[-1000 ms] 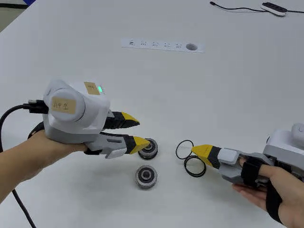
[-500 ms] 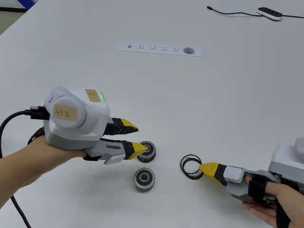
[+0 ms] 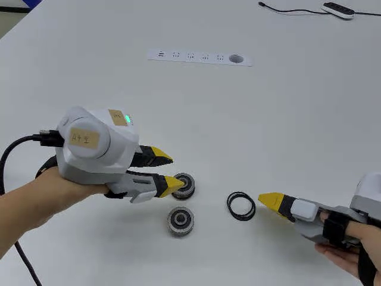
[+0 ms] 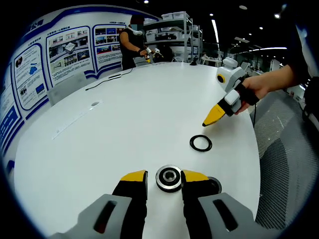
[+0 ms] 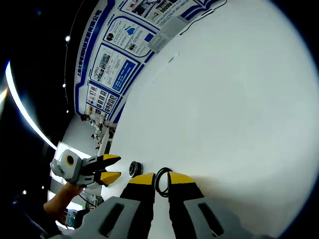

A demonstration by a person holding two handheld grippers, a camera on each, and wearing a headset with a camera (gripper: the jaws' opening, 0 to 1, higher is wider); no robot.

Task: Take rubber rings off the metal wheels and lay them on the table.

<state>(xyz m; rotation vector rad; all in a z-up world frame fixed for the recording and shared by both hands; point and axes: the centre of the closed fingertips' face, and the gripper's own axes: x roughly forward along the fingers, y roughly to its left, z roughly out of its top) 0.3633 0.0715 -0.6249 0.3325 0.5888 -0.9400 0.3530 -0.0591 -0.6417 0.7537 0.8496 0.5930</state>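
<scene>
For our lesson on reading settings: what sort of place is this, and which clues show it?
Probably a lab or demonstration hall: a large white table with a built-in socket strip, information posters on the wall, and storage shelves behind.

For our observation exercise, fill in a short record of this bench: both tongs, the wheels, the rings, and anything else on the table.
left tongs: open, tips either side of a metal wheel
second wheel: flat on the table, nearer the person
rubber rings: two, overlapping, loose on the white table
right tongs: slightly open, holding nothing, tips just short of the rings
far side: socket strip
</scene>
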